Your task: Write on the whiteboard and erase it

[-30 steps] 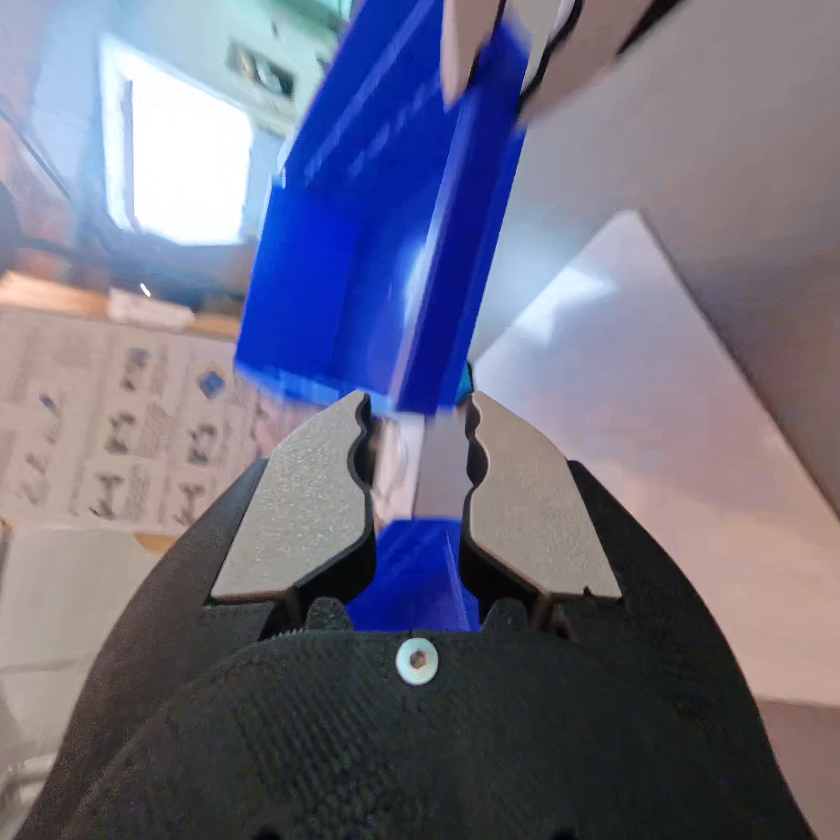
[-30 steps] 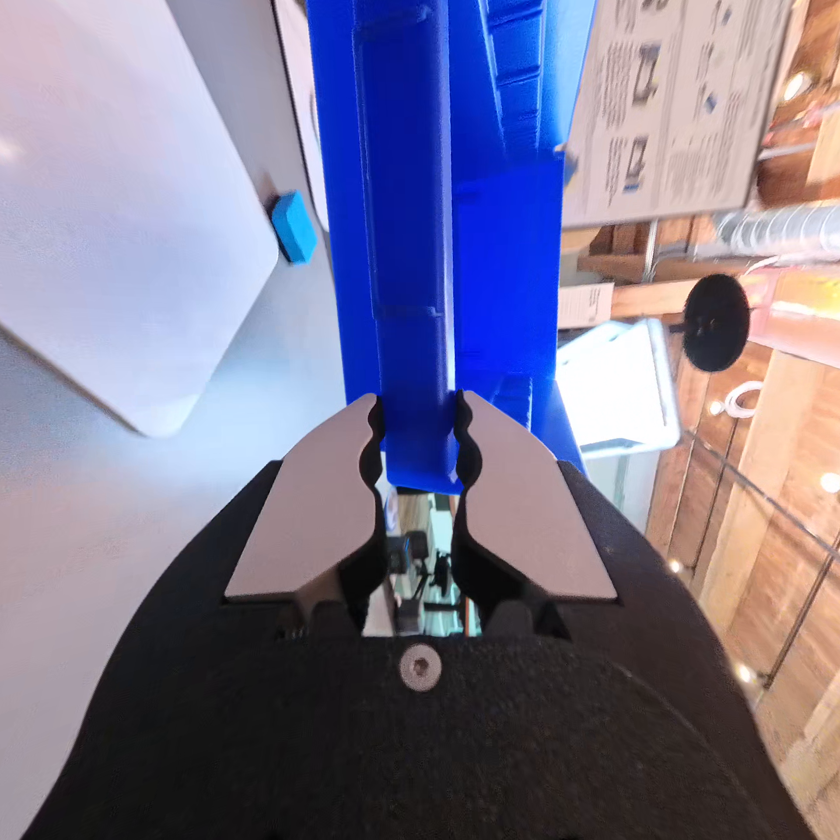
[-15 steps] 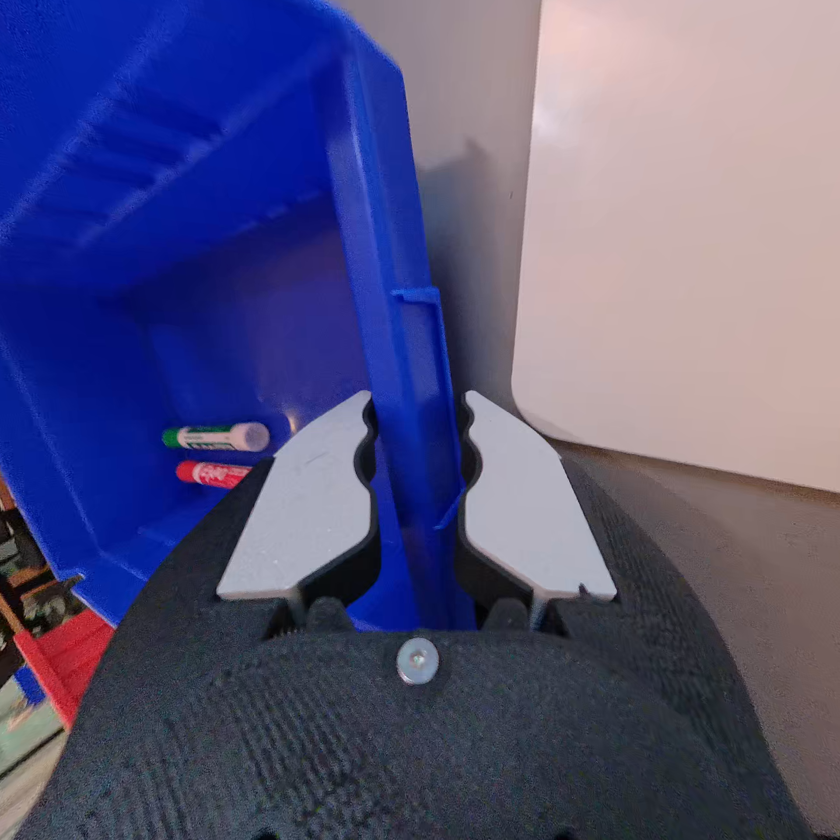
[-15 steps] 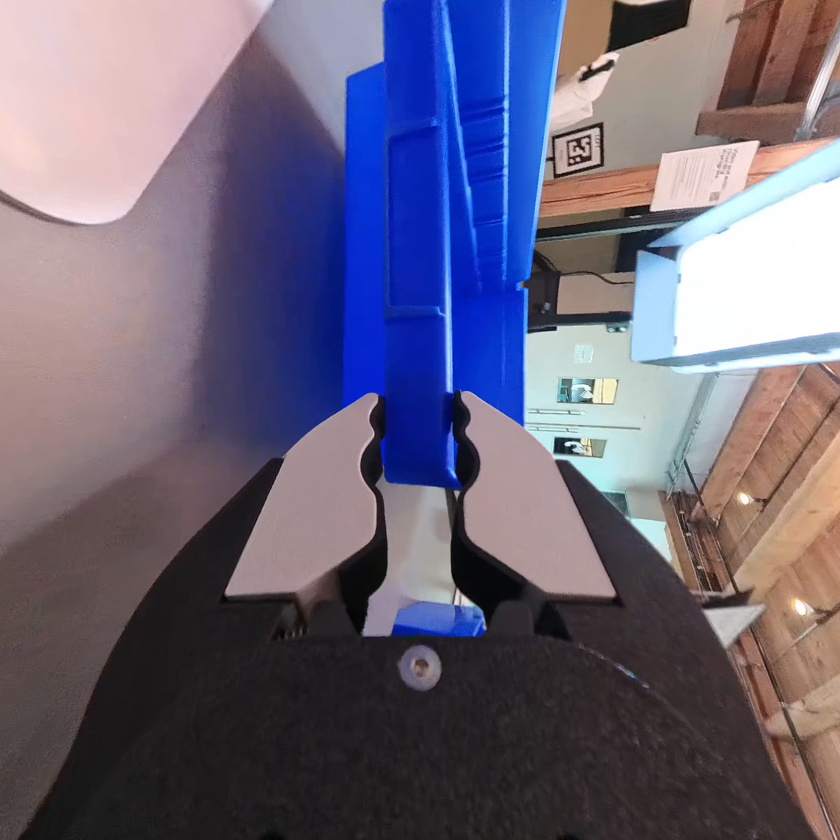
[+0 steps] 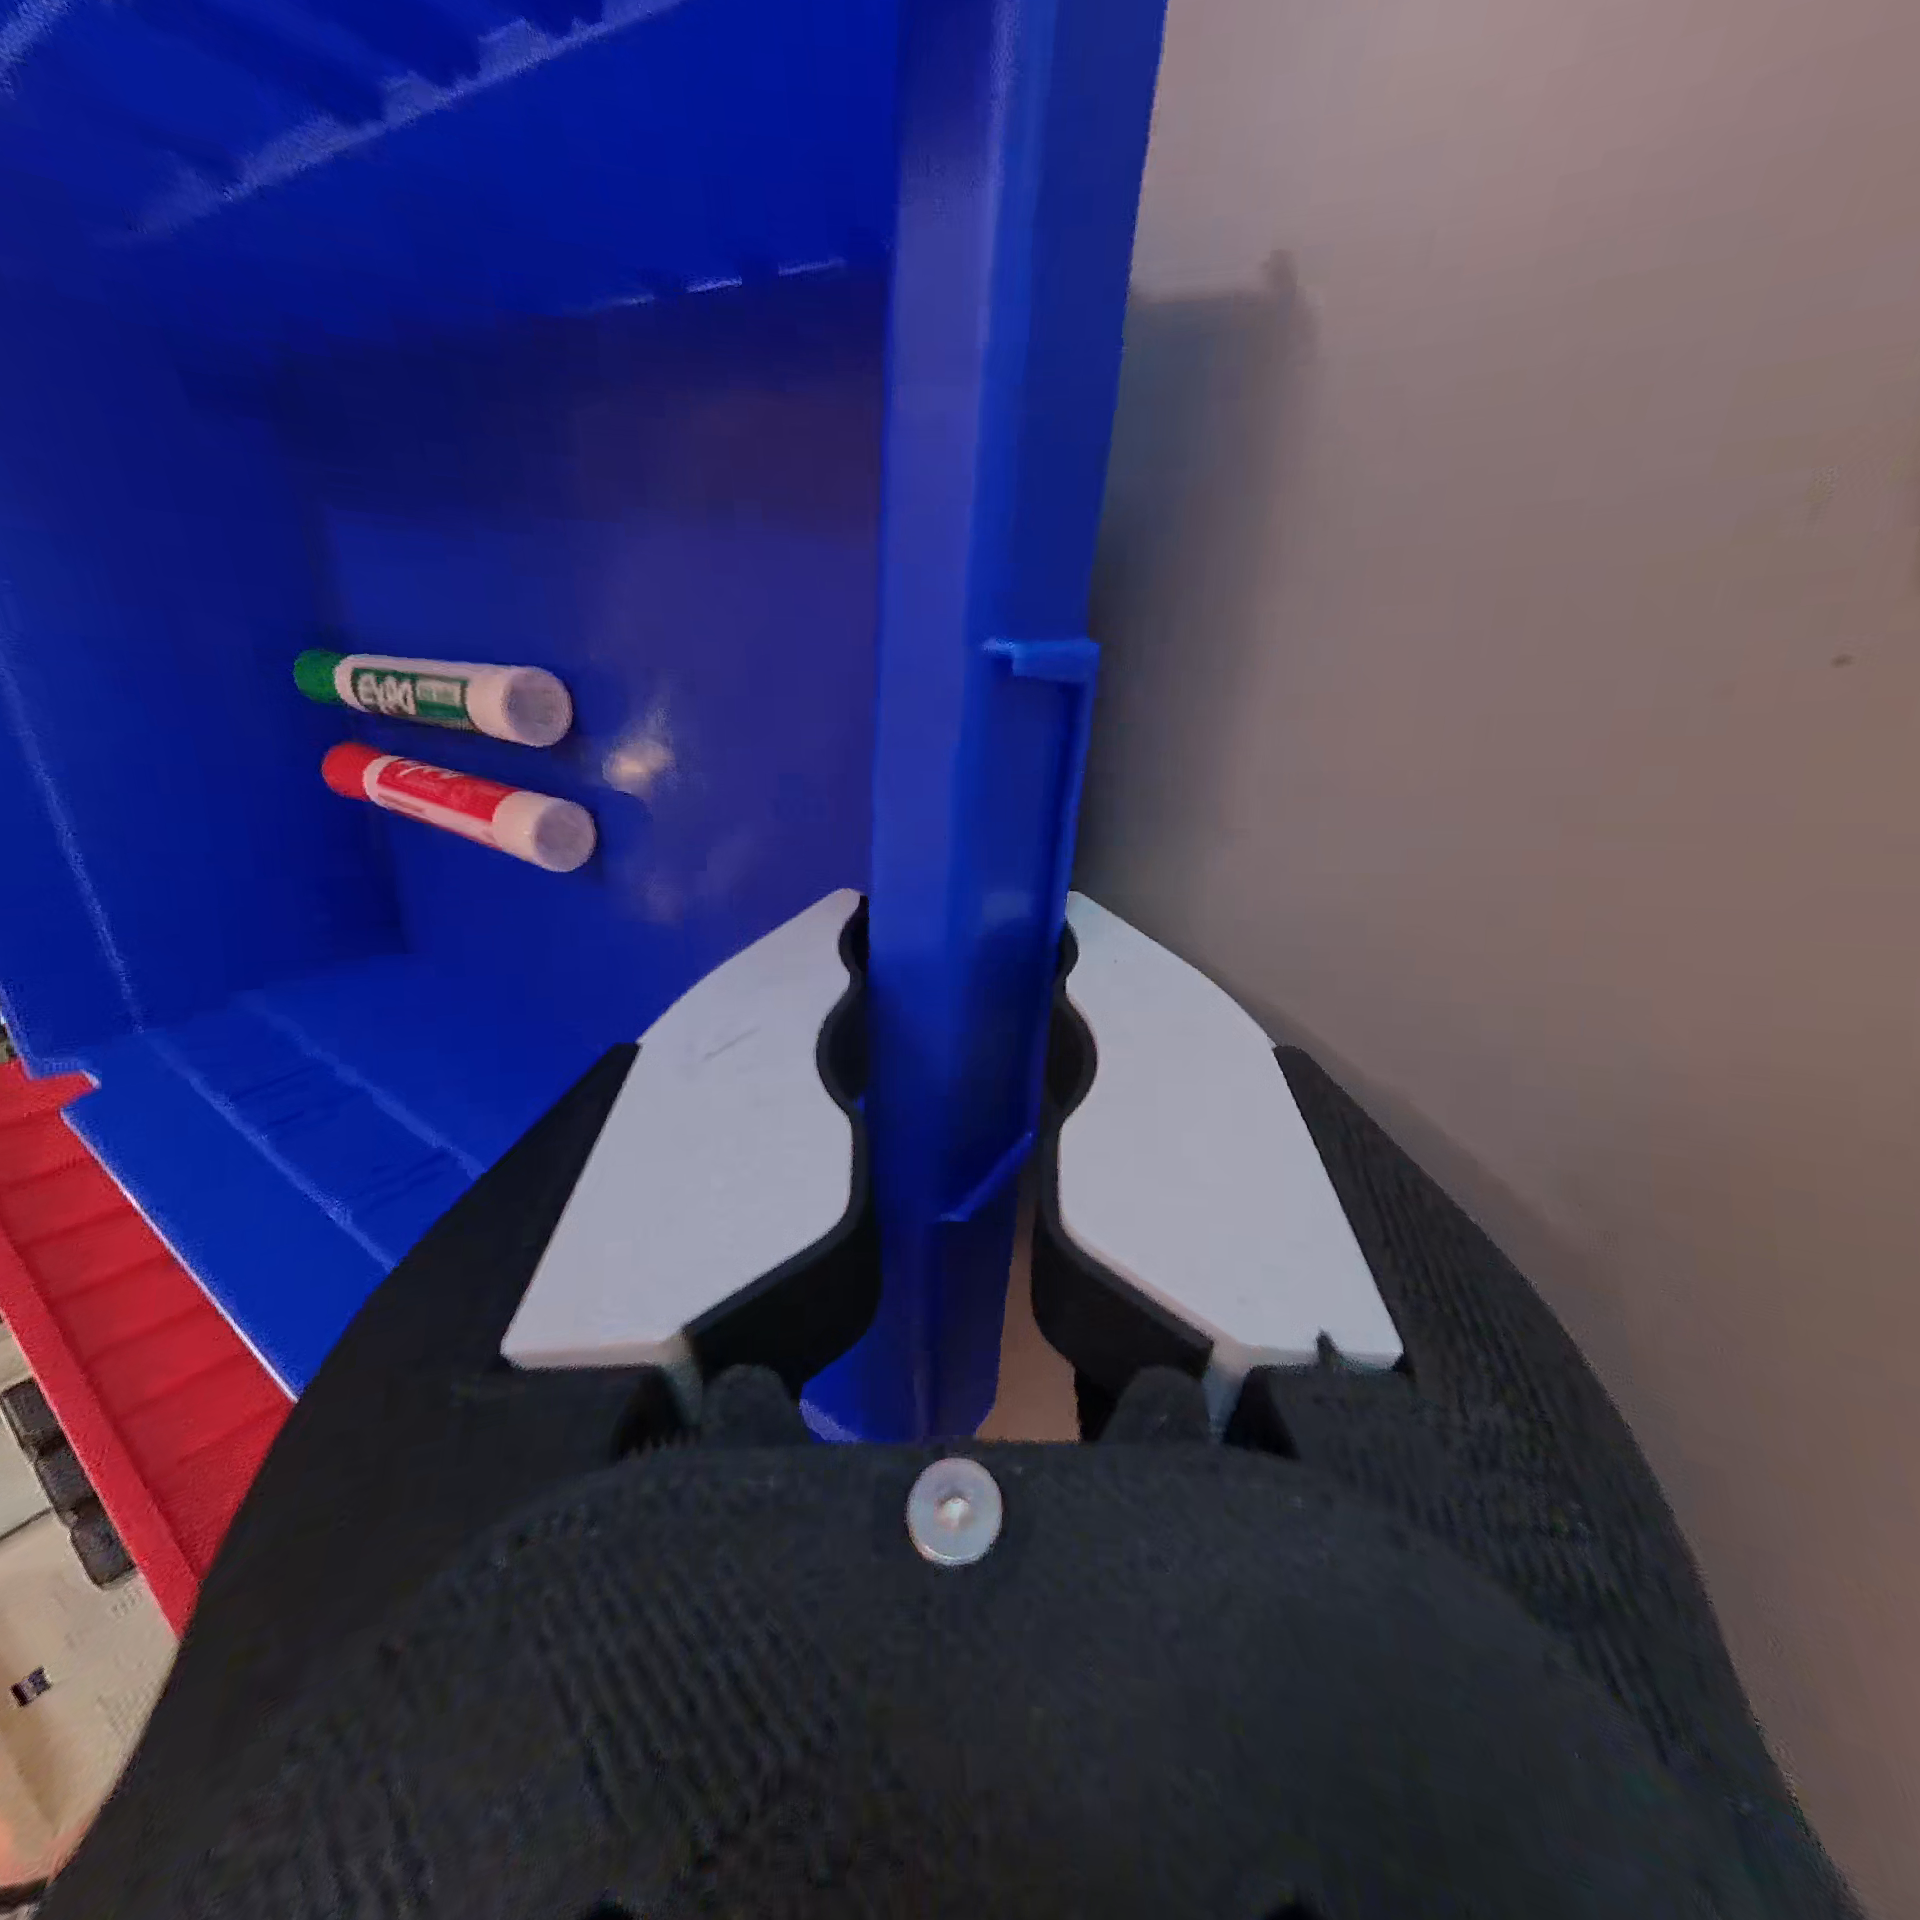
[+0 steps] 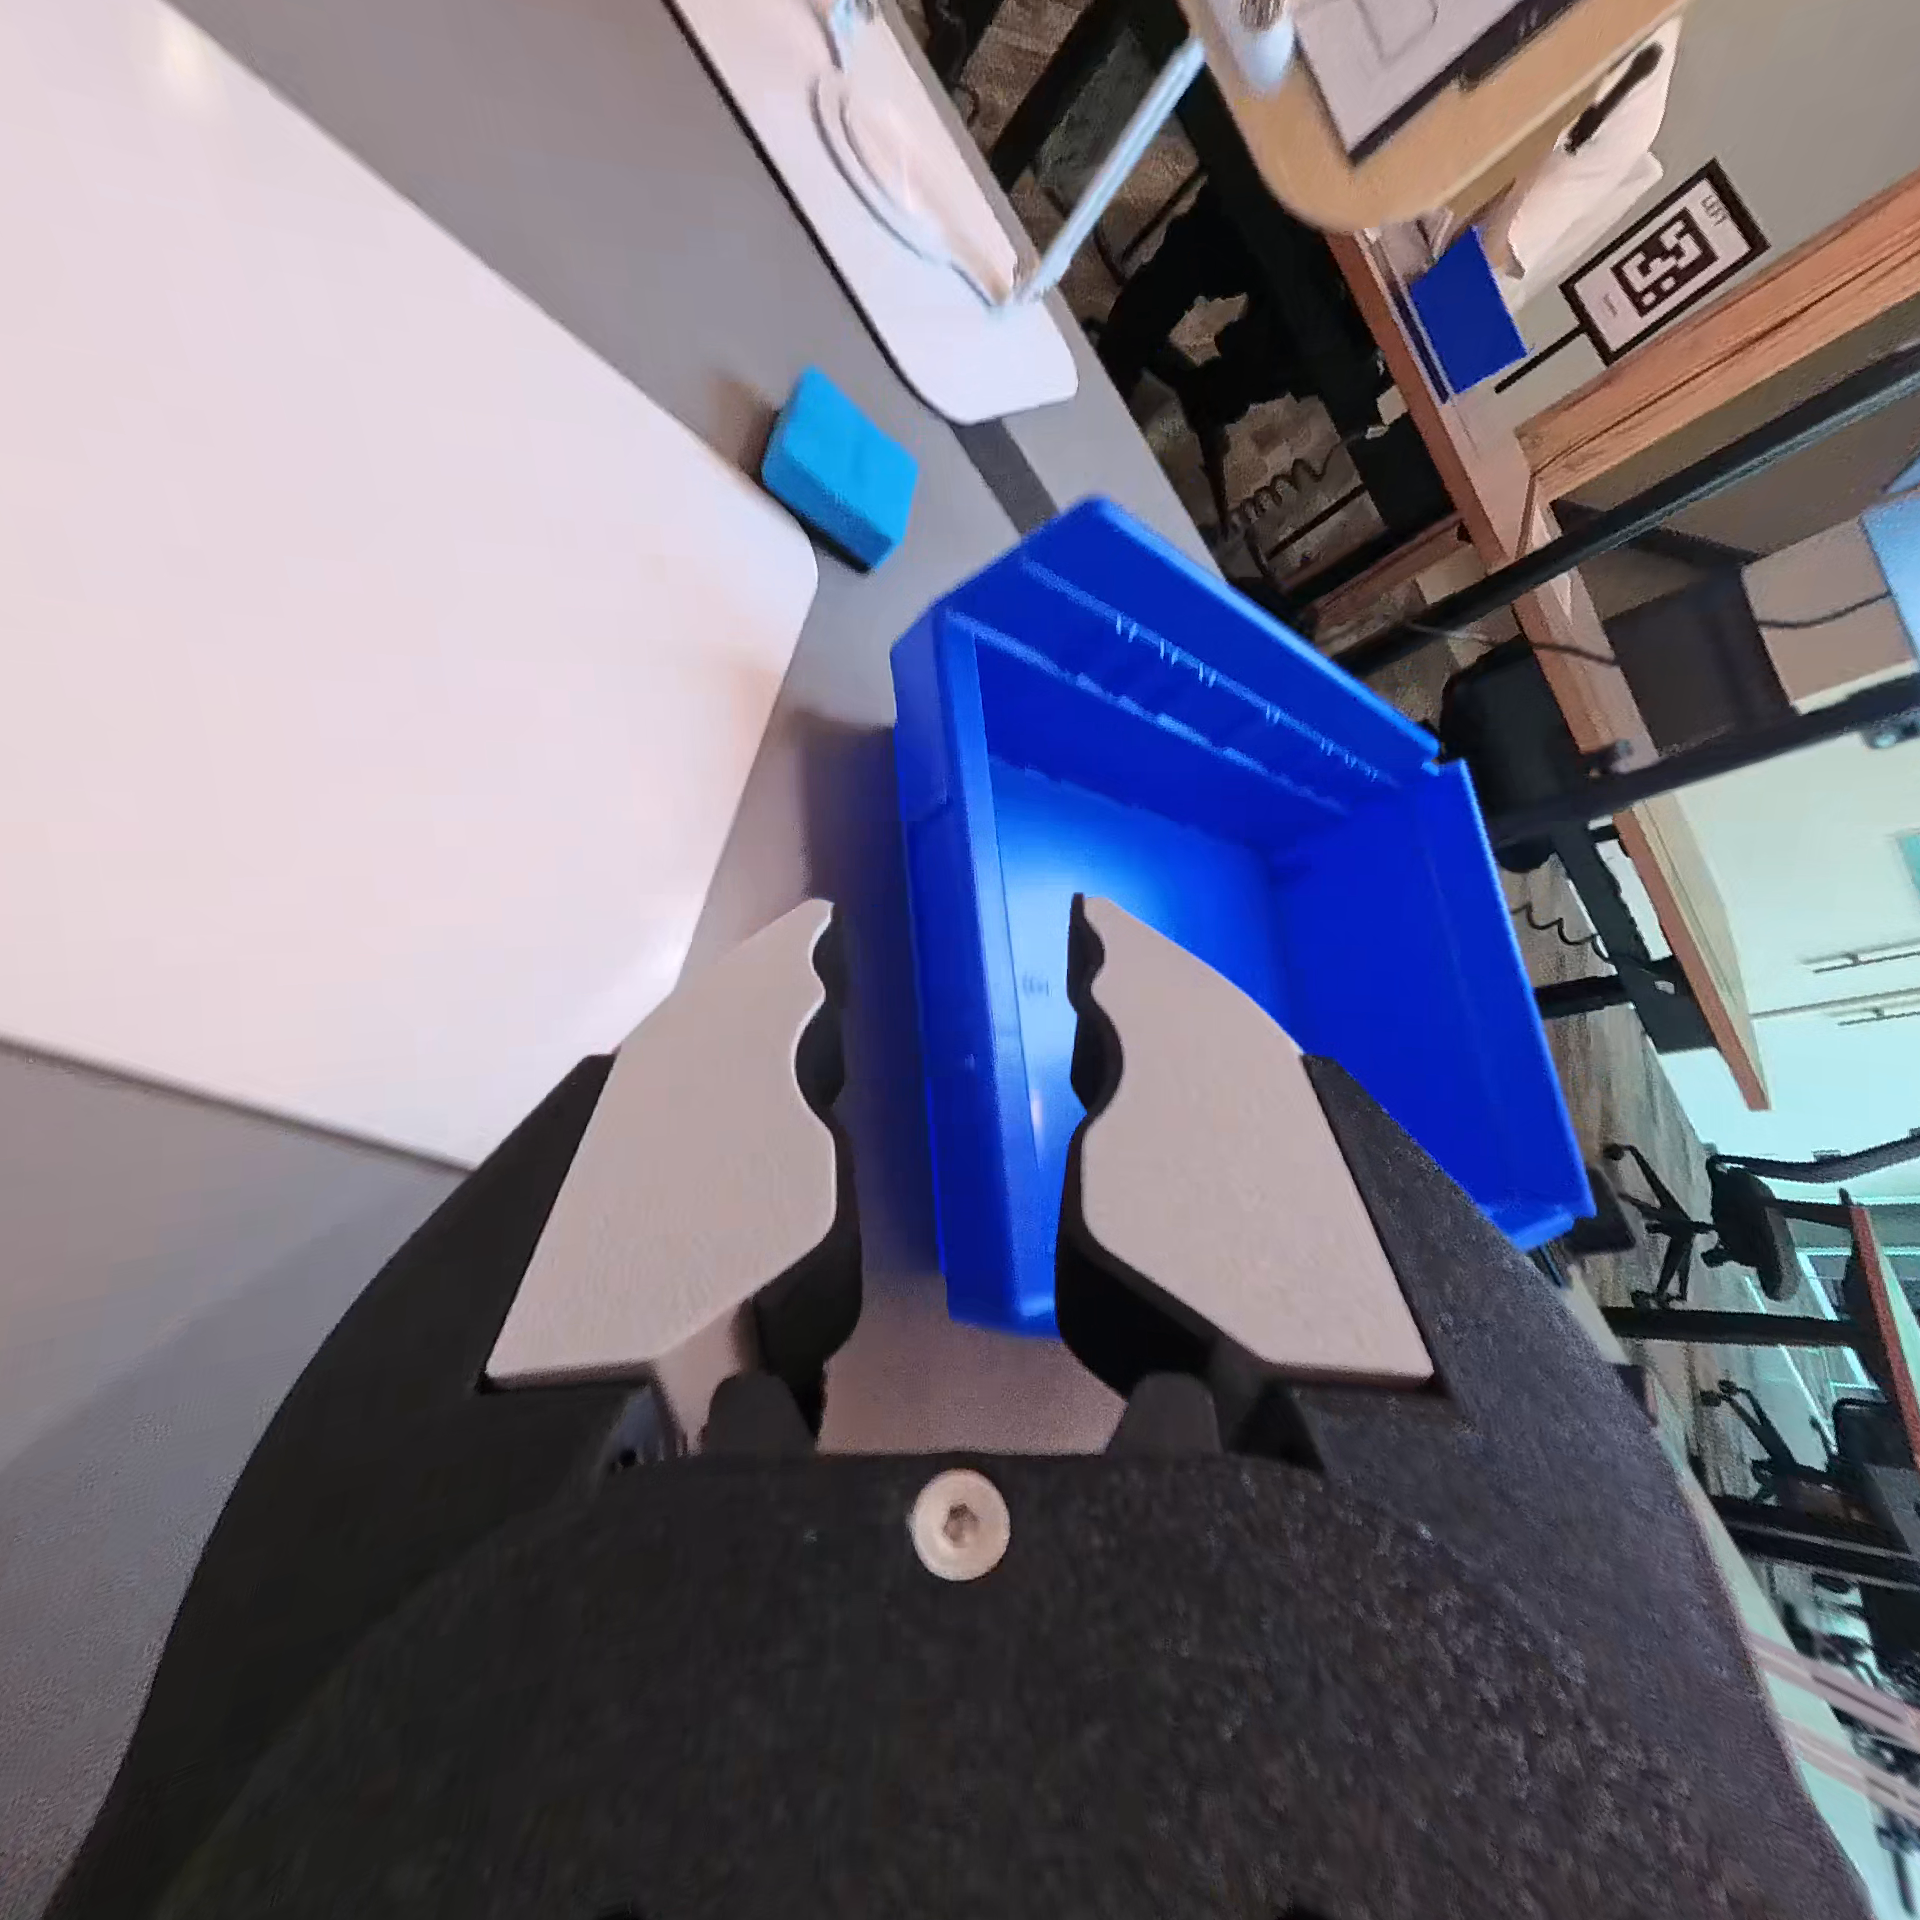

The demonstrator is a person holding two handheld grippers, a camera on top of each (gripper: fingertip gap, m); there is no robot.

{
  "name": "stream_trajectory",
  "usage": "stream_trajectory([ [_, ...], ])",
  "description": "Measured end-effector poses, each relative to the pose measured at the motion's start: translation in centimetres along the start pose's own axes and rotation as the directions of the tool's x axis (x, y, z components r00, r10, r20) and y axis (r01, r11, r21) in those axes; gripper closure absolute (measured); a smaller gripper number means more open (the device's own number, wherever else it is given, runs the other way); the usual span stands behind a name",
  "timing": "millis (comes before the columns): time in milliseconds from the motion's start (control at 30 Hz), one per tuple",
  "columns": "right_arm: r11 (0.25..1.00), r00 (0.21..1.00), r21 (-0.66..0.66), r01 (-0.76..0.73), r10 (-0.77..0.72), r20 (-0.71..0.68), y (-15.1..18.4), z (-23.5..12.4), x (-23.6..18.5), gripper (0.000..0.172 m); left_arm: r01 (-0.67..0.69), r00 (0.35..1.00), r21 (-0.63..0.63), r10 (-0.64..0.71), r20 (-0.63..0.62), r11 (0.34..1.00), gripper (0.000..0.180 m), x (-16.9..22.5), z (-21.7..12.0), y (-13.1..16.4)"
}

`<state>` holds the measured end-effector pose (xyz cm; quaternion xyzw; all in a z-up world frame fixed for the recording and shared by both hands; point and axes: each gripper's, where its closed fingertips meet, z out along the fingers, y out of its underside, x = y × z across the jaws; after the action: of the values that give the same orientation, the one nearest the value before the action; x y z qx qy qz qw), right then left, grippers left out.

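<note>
While my left tongs [image 5: 961, 935] pinch the smooth, glossy wall of the blue plastic bin [image 5: 977, 499], both pale textured pads pressed flat against it, my right tongs [image 6: 951, 925] stand spread, the bin's [image 6: 1195, 852] near wall passing between them with a clear gap on the left side. The bin is boxy, with ribbed slots moulded along its inner walls. Inside, at about ten o'clock from my left tongs, lie two cylindrical markers side by side: a green marker [image 5: 431, 696] above a red marker [image 5: 457, 805], each white-barrelled with a flat round end toward me. A red plastic bin [image 5: 94, 1278] edges in at eight o'clock.

In the right wrist view, the whiteboard [image 6: 312, 623], smooth, glossy and round-cornered, lies flat on the matte grey table [image 6: 156, 1247] at ten o'clock. A small blue eraser [image 6: 836, 468], a soft-edged block, sits just off its corner at twelve o'clock. Wooden shelving [image 6: 1714, 343] and dark office chairs fill the room beyond
</note>
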<state>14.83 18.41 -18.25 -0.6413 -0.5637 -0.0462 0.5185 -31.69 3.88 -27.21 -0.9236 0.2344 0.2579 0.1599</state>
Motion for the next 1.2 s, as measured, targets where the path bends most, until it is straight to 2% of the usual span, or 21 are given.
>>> stream_trajectory([
  [67, 1.000, 1.000, -0.007, 0.011, -0.011, -0.017, -1.6, 1.1, 0.2, 0.130, 0.004, 1.000, 0.009, -0.004, 0.022, 1.000, 0.149, -0.5, 0.3, 0.3],
  [133, 0.996, 0.998, -0.076, 0.042, -0.045, -0.035, -1.5, 3.0, 0.5, 0.129, 0.009, 0.999, 0.032, -0.010, 0.038, 0.999, 0.149, -0.9, 0.4, 0.5],
  [200, 0.981, 0.997, -0.189, 0.044, -0.054, -0.049, 0.4, 5.2, 1.0, 0.128, 0.008, 0.999, 0.047, -0.010, 0.044, 0.999, 0.149, -1.0, 0.4, 0.8],
  [267, 0.939, 0.999, -0.342, 0.043, -0.050, -0.010, 3.1, 6.6, 0.7, 0.118, 0.009, 0.999, 0.072, -0.013, 0.052, 0.997, 0.148, -1.1, 0.3, 1.0],
  [333, 0.910, 0.994, -0.404, 0.094, -0.105, -0.006, 4.8, 7.1, 0.8, 0.121, 0.006, 0.998, 0.082, -0.011, 0.059, 0.997, 0.148, -1.1, 0.3, 1.1],
  [367, 0.906, 0.995, -0.413, 0.097, -0.103, 0.007, 5.4, 7.3, 0.6, 0.129, 0.004, 0.998, 0.086, -0.009, 0.063, 0.996, 0.148, -1.1, 0.3, 1.1],
  [433, 0.917, 0.994, -0.382, 0.111, -0.111, 0.022, 5.8, 7.7, 0.4, 0.141, 0.003, 0.998, 0.086, -0.008, 0.066, 0.996, 0.148, -1.1, 0.3, 1.0],
  [500, 0.907, 0.984, -0.386, 0.169, -0.179, 0.009, 6.4, 7.9, 1.1, 0.140, 0.002, 0.998, 0.088, -0.008, 0.069, 0.996, 0.148, -1.1, 0.3, 1.0],
  [700, 0.914, 0.977, -0.365, 0.179, -0.208, -0.040, 8.0, 8.1, 2.8, 0.140, -0.002, 0.997, 0.089, -0.004, 0.071, 0.996, 0.148, -1.1, 0.3, 1.0],
  [933, 0.926, 0.960, -0.261, 0.272, -0.279, 0.013, 5.3, 7.5, 0.0, 0.140, -0.054, 0.998, -0.017, 0.054, -0.040, 0.998, 0.150, 1.0, -1.3, 3.0],
  [1033, 0.937, 0.959, -0.204, 0.283, -0.284, 0.025, 4.4, 7.5, -0.9, 0.140, -0.083, 0.992, -0.030, 0.079, -0.099, 0.996, 0.150, 1.5, -1.8, 4.2],
  [1200, 0.939, 0.954, -0.171, 0.298, -0.298, 0.028, 3.7, 7.7, -1.4, 0.140, -0.108, 0.987, -0.027, 0.104, -0.121, 0.994, 0.150, 1.7, -2.0, 5.0],
])
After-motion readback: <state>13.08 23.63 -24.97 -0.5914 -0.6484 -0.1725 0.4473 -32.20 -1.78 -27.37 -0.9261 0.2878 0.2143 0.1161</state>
